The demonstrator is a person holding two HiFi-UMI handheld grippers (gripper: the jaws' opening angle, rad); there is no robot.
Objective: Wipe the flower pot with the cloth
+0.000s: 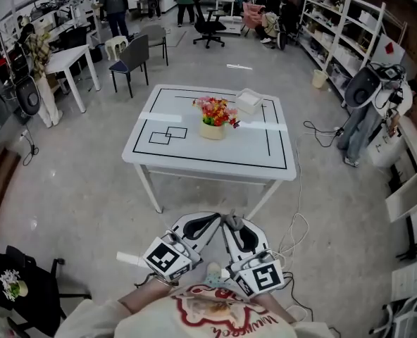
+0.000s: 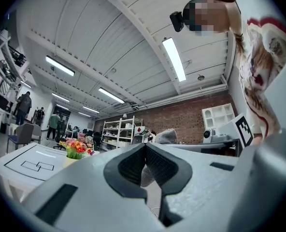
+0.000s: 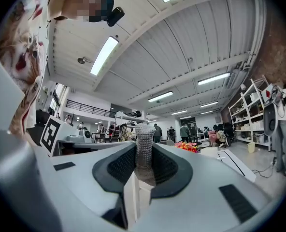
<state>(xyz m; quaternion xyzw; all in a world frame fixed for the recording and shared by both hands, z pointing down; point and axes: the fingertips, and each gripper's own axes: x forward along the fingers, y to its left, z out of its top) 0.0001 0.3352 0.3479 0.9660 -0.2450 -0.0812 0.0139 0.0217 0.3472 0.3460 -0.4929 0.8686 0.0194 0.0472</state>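
Tongs: left tong [image 1: 218,217] and right tong [image 1: 232,221] both closed, empty, tips touching.
Pot [image 1: 213,130]: on table [image 1: 194,157], well ahead.
Cloth [image 1: 249,101]: near pot.
Approach: step close, part one tong, pinch cloth before touching pot.

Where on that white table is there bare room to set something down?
Left half of the table, from its edge to the flower pot: only taped outlines. The front strip is bare too. Crowded at the back, where pot and white object sit close.
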